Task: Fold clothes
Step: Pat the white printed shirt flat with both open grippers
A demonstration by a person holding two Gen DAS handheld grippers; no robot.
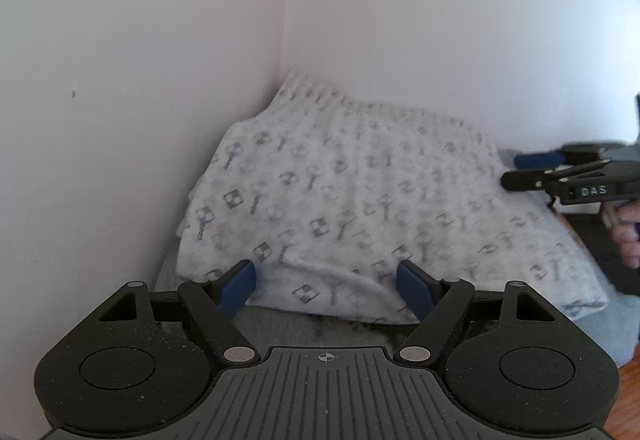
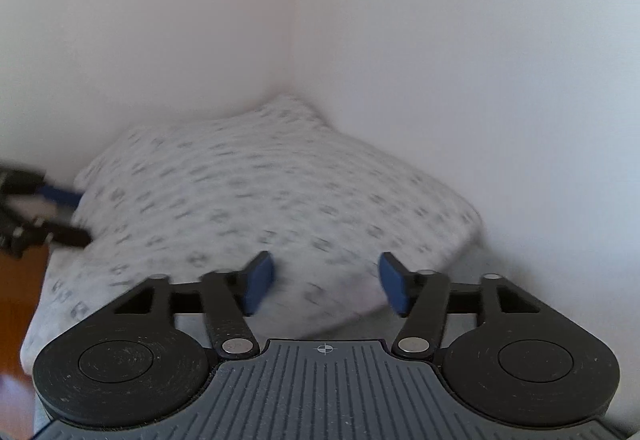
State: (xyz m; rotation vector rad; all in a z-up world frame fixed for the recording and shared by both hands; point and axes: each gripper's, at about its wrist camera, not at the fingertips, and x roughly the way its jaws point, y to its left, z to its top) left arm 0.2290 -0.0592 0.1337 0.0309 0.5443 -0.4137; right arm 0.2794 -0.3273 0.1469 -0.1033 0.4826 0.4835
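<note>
Patterned white cloth point(image 1: 360, 208) lies in a folded, pillow-like heap at centre frame in both wrist views, tucked into the corner where two white walls point(image 1: 140, 60) meet. It rests on a grey surface point(image 1: 600, 328); can't tell if that's a bed or a bench. Grey key-and-square print on the cloth, blurry in the right wrist view.

Left gripper point(image 1: 326, 288): fingers wide apart, blue pads point(image 1: 240, 290) low in frame just over the cloth's near edge, nothing held.

Right gripper point(image 2: 326, 282): fingers spread, blue pads point(image 2: 260, 282) over the cloth's lower part, nothing pinched. It also shows at the right edge of the left wrist view, with a person's hand point(image 1: 628, 240) under it. Wood floor point(image 2: 20, 300) at lower left of the right wrist view.
</note>
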